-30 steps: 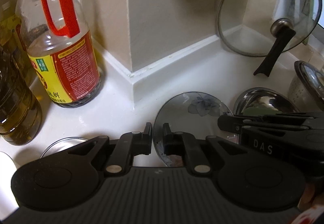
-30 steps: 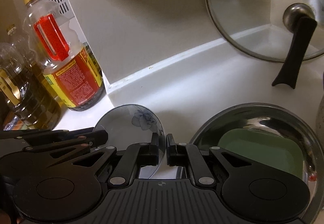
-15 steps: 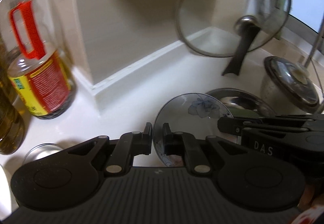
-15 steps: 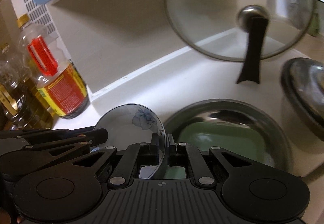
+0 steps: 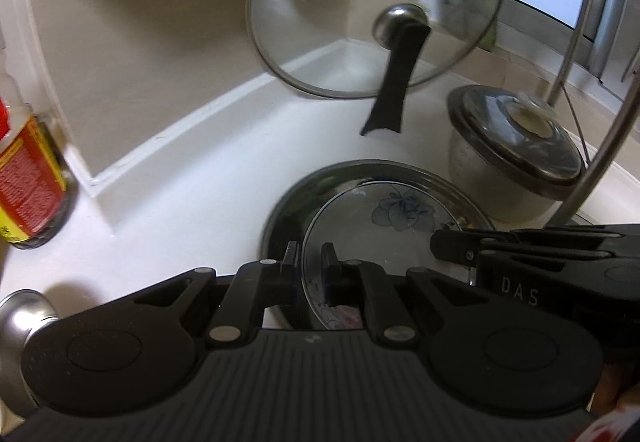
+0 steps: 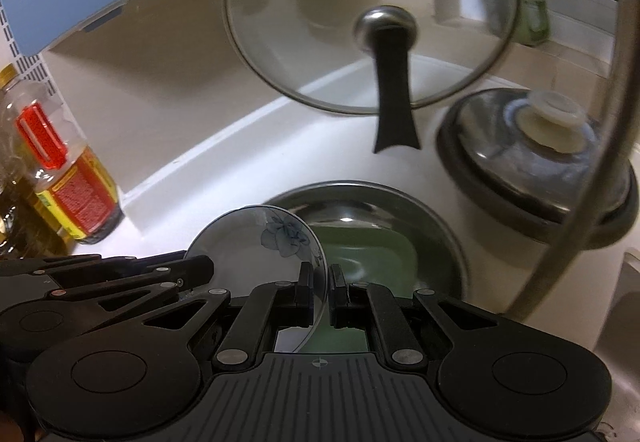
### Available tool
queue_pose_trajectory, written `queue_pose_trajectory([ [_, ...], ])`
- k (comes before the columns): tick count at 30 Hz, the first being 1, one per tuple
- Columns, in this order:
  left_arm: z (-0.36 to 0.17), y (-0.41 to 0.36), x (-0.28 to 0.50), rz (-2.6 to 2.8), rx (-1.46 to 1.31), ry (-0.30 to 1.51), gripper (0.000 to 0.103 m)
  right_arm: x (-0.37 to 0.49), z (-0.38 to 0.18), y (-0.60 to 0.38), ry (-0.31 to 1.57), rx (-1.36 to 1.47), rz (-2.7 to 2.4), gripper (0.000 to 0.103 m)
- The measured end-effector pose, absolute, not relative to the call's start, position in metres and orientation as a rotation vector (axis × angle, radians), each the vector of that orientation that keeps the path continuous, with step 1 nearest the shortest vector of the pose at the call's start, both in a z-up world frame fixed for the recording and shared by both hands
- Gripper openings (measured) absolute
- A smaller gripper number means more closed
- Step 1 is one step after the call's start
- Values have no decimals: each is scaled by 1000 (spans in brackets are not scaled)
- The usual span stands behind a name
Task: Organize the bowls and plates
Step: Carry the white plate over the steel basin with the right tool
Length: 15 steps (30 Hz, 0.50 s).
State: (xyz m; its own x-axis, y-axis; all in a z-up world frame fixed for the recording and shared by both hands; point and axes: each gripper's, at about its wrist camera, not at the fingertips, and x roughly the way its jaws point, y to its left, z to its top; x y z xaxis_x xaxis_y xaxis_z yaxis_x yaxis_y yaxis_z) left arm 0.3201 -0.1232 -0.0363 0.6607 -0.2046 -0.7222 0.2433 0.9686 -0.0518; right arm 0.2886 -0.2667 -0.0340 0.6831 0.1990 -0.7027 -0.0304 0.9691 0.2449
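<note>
A white kitchen counter (image 5: 208, 202) runs into a beige tiled corner, with a big steel basin (image 6: 420, 210) sitting near the middle of it; take that basin as the landmark. Behind the basin a glass lid (image 5: 320, 2) leans against the wall, to its right stands a covered steel pot (image 5: 516, 146), and well off to its left is an oil bottle (image 6: 72, 178).

The task's thing, a small glass plate (image 5: 384, 226) with a blue flower print, hangs over the near left part of the basin, above a green tray (image 6: 372, 246) lying inside it. Both claws pinch its rim: the left gripper (image 5: 308, 262) is clamped almost fully closed on the plate's near left edge, and the right gripper (image 6: 320, 282) is clamped just as tightly on its right edge.

The likely trouble is the glass. Each claw bites only a thin strip of slick rim, so if the hands drift apart or twist unevenly, the plate could slip free, strike the steel basin and chip. Letting go too high risks the same.
</note>
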Motion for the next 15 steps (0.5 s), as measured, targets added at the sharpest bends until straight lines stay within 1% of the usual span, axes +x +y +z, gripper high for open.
queue_pose_trajectory([
  [15,-57,-137,334,-275,51,853,9,292,-52,-282,840,232,78,7],
])
